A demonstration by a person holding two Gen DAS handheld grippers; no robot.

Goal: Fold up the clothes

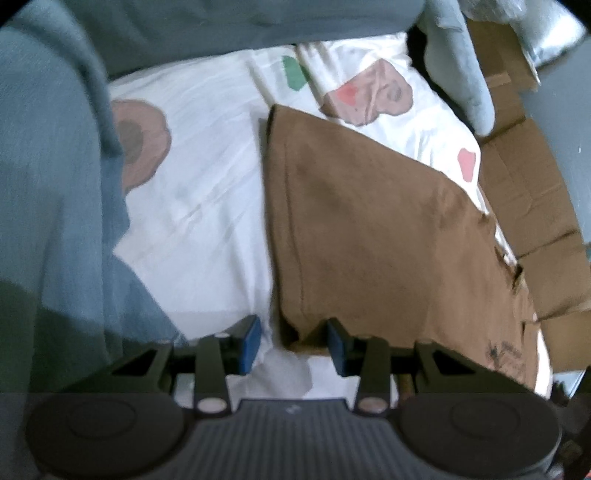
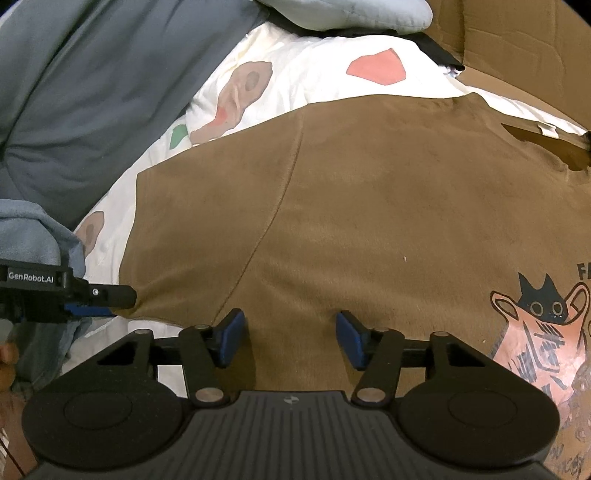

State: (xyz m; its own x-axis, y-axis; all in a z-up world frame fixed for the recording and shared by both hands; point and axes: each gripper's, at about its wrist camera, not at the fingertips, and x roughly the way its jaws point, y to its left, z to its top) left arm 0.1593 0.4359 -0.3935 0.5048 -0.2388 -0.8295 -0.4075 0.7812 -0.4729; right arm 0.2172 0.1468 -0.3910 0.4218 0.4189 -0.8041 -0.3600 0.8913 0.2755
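A brown T-shirt [image 1: 388,229] with a printed cat-and-vase graphic [image 2: 543,339] lies flat on a white patterned bedsheet [image 1: 207,192]. My left gripper [image 1: 293,343] is open, its blue pads [image 1: 251,343] straddling the shirt's near corner; no cloth is pinched between them. In the right wrist view the left gripper [image 2: 122,301] shows at the shirt's left corner [image 2: 147,306]. My right gripper [image 2: 290,339] is open and empty, hovering over the brown shirt's lower part [image 2: 332,229].
A grey-blue blanket [image 1: 48,184] is heaped on the left of the bed, also in the right wrist view [image 2: 92,92]. A pale blue pillow [image 2: 351,14] lies at the back. Flattened cardboard boxes [image 1: 528,192] lie beyond the bed's right edge.
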